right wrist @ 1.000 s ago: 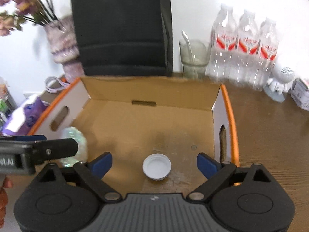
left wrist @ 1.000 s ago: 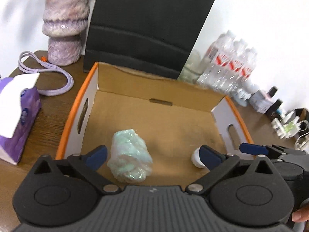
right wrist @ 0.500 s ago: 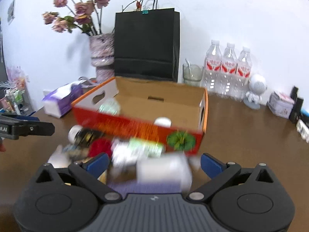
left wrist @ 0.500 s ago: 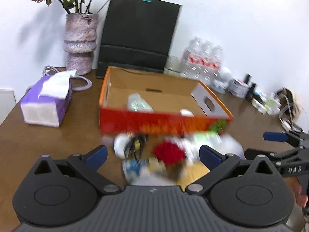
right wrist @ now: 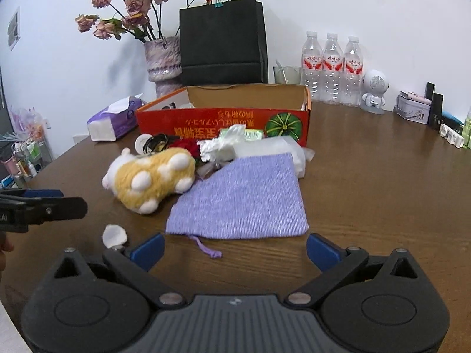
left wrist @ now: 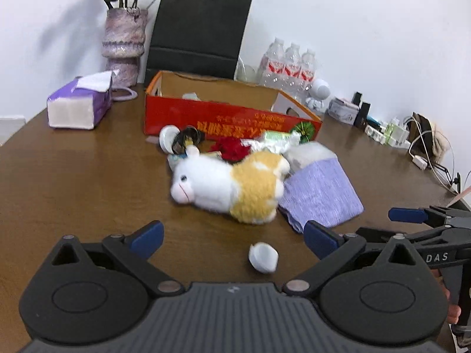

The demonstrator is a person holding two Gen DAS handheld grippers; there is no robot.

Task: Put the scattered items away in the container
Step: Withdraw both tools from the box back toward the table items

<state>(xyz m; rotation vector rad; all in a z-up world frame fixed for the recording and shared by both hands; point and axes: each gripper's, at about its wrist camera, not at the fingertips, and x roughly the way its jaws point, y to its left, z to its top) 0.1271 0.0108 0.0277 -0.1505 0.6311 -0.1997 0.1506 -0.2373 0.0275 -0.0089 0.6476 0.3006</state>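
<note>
While both grippers hover above the brown wooden tabletop [right wrist: 382,176], the left gripper [left wrist: 232,236] and the right gripper [right wrist: 235,248] keep their blue-tipped fingers spread wide, gripping nothing; the right jaws have just been opening. Scattered items lie mid-table before the orange cardboard box [right wrist: 223,123]: a white-and-yellow plush toy [left wrist: 232,186], a lilac knitted drawstring pouch [right wrist: 244,200], a small white cap [left wrist: 263,257].

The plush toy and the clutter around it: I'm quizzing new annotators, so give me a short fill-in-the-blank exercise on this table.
1. The plush toy lies on the table, outside the red ____.
2. The drawstring pouch beside the toy is ____ in colour.
3. Behind the box stands a black paper ____.
4. The jaws of the right gripper stand ____, with nothing between them.

Missing words: box; purple; bag; open
</note>
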